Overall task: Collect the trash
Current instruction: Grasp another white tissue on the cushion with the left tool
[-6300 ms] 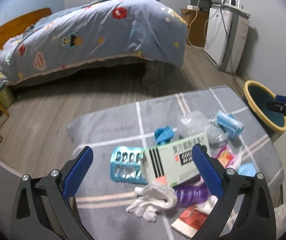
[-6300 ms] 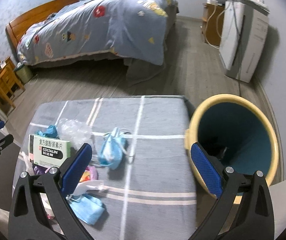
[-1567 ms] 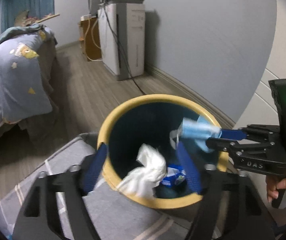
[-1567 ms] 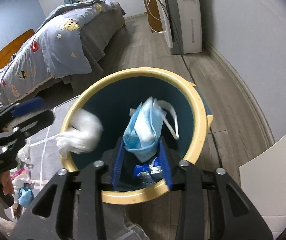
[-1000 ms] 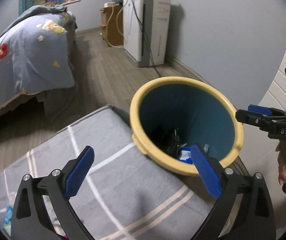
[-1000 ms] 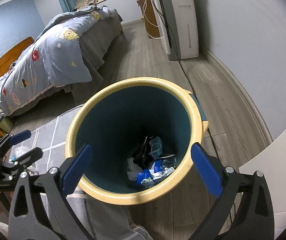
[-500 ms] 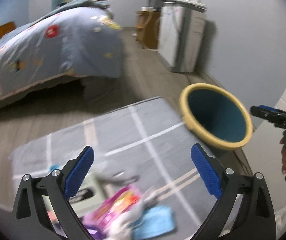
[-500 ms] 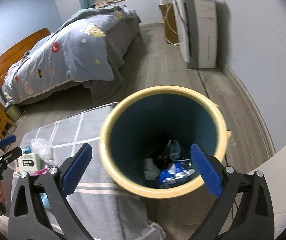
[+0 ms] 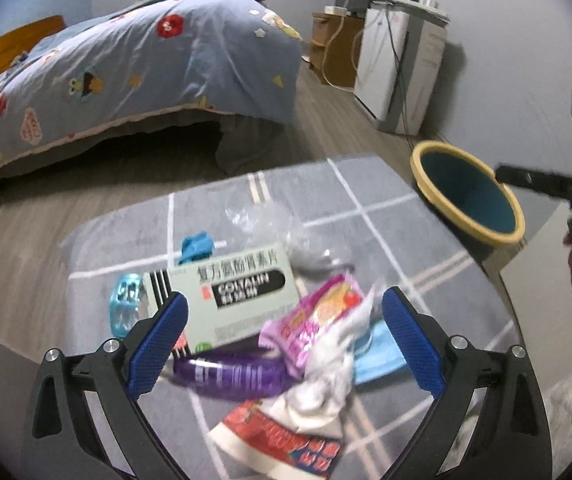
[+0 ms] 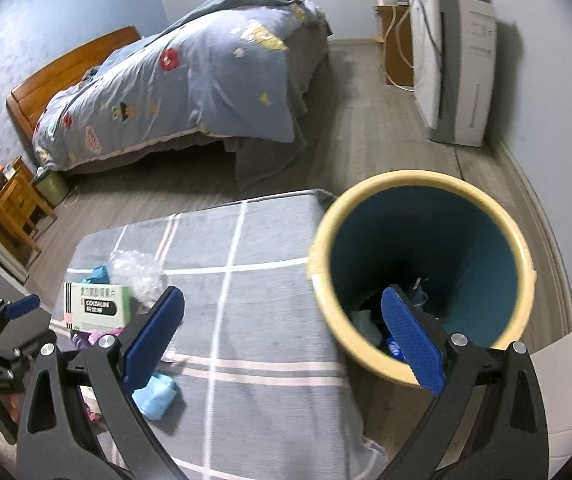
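Left gripper (image 9: 282,340): jaws spread wide, nothing between them, held above a heap of trash on the grey checked desk (image 9: 365,200). Nearest in the heap lies a red-and-white wrapper (image 9: 282,440), with a crumpled white tissue (image 9: 325,364) on top of it. A purple tube (image 9: 230,372) lies just left of the tissue, a pink packet (image 9: 317,316) above it, and a light blue mask (image 9: 377,356) to the right. Beyond these sits a pale green medicine box (image 9: 238,296), partly covering a teal blister pack (image 9: 124,308). A blue scrap (image 9: 196,245) and a clear plastic bag (image 9: 266,220) lie farther back.

Right gripper (image 10: 282,340): jaws likewise wide apart and empty, held over the desk edge beside the yellow-rimmed bin (image 10: 425,264). The bin stands touching the desk's right end; discarded items show at its bottom. A bed (image 10: 190,80) with a blue patterned quilt stands on the far side, well apart from the desk.
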The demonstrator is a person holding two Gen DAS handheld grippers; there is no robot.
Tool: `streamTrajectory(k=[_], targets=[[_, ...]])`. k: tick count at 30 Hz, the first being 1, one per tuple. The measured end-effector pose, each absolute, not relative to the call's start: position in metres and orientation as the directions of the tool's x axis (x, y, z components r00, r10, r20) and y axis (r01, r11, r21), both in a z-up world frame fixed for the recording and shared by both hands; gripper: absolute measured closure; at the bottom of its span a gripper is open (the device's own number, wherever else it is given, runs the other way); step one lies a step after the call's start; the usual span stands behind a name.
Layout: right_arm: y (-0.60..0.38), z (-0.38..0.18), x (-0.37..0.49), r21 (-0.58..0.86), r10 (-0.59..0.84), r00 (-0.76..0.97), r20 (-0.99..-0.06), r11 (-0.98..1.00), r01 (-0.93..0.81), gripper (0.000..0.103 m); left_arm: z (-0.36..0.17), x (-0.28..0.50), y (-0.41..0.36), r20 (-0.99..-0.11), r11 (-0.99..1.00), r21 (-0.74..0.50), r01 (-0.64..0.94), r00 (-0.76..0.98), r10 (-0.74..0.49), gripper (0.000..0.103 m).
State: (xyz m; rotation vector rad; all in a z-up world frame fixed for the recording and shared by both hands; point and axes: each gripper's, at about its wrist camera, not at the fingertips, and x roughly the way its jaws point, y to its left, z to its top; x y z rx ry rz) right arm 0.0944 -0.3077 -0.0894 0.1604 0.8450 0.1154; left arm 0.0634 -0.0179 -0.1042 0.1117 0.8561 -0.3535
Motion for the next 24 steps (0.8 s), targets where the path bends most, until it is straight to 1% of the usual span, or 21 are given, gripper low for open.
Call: streamTrajectory(k=[2,5,6,7,8,11,12,15,16,17,18,19,20,24], targets=[[-0.299,-0.091,0.095,0.165,0.152,0.651,-0.744,0.985,-0.042,0.006,-0.111,0.062,-0.018,-0.763,0.93,-0.045,0.364,0.588,-0.267,0.007],[-0.289,-0.093,0.096,0.134,0.134,0.639,-0.758,0.99,-0.049,0.006,-0.122,0.06,-0.025,-0.78,0.911,-0.067,0.407,0.548,-0.302,0.011],[-0.288,-0.094,0.097,0.128,0.131,0.636,-0.76,0.99,-0.052,0.006,-0.125,0.06,-0.029,-0.783,0.901,-0.067,0.429,0.537,-0.314,0.015],[-0.286,-0.096,0.098,0.119,0.127,0.632,-0.764,0.991,-0.054,0.006,-0.129,0.061,-0.033,-0.789,0.89,-0.063,0.451,0.523,-0.321,0.024],[-0.286,-0.098,0.099,0.112,0.122,0.629,-0.768,0.992,-0.056,0.006,-0.131,0.062,-0.036,-0.795,0.883,-0.063,0.465,0.511,-0.325,0.031],[-0.284,-0.101,0.101,0.104,0.12,0.621,-0.775,0.993,-0.061,0.006,-0.141,0.066,-0.041,-0.812,0.867,-0.081,0.492,0.471,-0.344,0.039],[-0.284,-0.102,0.102,0.103,0.118,0.62,-0.776,0.993,-0.061,0.006,-0.146,0.067,-0.043,-0.819,0.864,-0.084,0.497,0.459,-0.344,0.04],[-0.284,-0.106,0.104,0.11,0.127,0.613,-0.78,0.992,-0.066,0.006,-0.155,0.068,-0.048,-0.836,0.853,-0.086,0.514,0.429,-0.343,0.048],[-0.283,-0.107,0.104,0.109,0.128,0.61,-0.782,0.992,-0.068,0.006,-0.159,0.068,-0.05,-0.846,0.846,-0.085,0.527,0.41,-0.34,0.054],[-0.282,-0.109,0.105,0.111,0.132,0.607,-0.784,0.991,-0.071,0.006,-0.162,0.067,-0.052,-0.852,0.842,-0.08,0.534,0.401,-0.336,0.063],[-0.282,-0.11,0.105,0.116,0.139,0.605,-0.784,0.99,-0.077,0.006,-0.165,0.066,-0.053,-0.862,0.835,-0.069,0.545,0.389,-0.325,0.068],[-0.281,-0.11,0.106,0.118,0.143,0.605,-0.784,0.99,-0.081,0.006,-0.166,0.065,-0.054,-0.866,0.83,-0.062,0.554,0.384,-0.32,0.08],[-0.28,-0.11,0.106,0.121,0.148,0.604,-0.783,0.989,-0.085,0.006,-0.166,0.064,-0.055,-0.868,0.826,-0.053,0.561,0.383,-0.316,0.083],[-0.271,-0.107,0.108,0.121,0.169,0.607,-0.776,0.985,-0.121,0.006,-0.146,0.061,-0.049,-0.85,0.83,-0.018,0.558,0.429,-0.307,0.085]])
